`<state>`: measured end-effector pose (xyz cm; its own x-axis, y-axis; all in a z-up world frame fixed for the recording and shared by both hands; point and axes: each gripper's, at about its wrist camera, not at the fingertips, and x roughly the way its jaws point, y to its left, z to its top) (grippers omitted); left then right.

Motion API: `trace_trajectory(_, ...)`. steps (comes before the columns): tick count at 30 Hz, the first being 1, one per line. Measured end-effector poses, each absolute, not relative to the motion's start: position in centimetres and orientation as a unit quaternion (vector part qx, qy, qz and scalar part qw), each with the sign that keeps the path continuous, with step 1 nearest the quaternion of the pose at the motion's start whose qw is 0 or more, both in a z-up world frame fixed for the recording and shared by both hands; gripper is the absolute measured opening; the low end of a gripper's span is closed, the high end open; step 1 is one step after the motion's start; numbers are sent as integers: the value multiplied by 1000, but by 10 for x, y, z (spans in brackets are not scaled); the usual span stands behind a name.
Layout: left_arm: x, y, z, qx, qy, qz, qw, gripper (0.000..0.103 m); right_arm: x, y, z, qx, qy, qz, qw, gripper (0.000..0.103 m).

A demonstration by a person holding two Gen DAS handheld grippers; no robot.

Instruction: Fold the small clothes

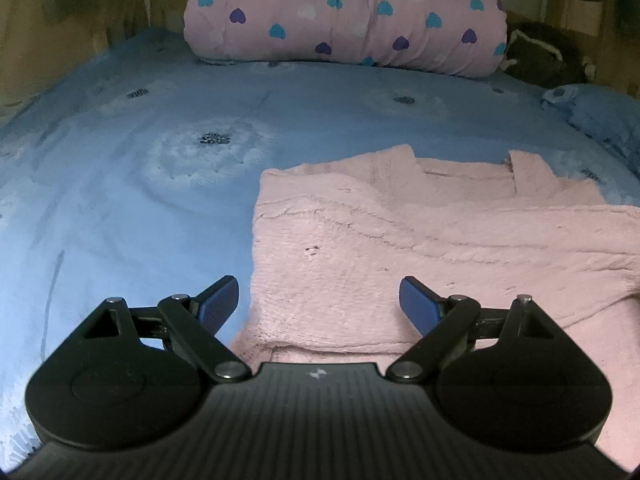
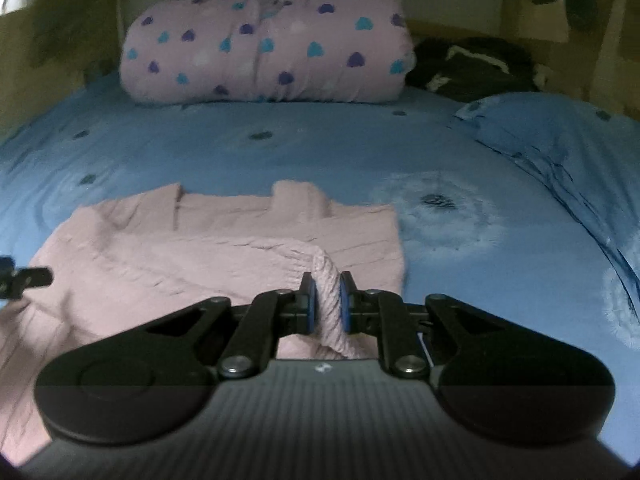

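Sweater (image 2: 200,248) sleeve pinched in R gripper (image 2: 328,300); L gripper (image 1: 320,304) jaws wide.

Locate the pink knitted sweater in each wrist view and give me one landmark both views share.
Left wrist view: the pink sweater fills the lower right, lying on the blue bedsheet, ahead of the open left gripper.
Right wrist view: the pink sweater lies lower left to centre, a fold of it pinched in the right gripper.
Shared landmark: the rolled heart-print quilt at the far end of the bed.
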<state>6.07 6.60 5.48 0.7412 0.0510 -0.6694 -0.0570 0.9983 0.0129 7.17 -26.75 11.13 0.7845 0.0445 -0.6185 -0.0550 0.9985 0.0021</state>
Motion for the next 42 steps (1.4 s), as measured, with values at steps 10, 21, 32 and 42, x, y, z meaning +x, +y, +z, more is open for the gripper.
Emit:
trace_trajectory(10,71,62,45,1,371,28,928,90,87,-304,58,58,345,-3,937,17)
trace_trajectory(21,85,69,68,-4,361,42,932,90,92,-315,93,88,323,18,942,55)
trace_trajectory(32,115,55,67,48,365,16,930,90,122,-304,83,48,338,41,939,61)
trace_trajectory(42,126,68,30,56,367,38,928,90,123,-273,50,-36,370,107,922,41)
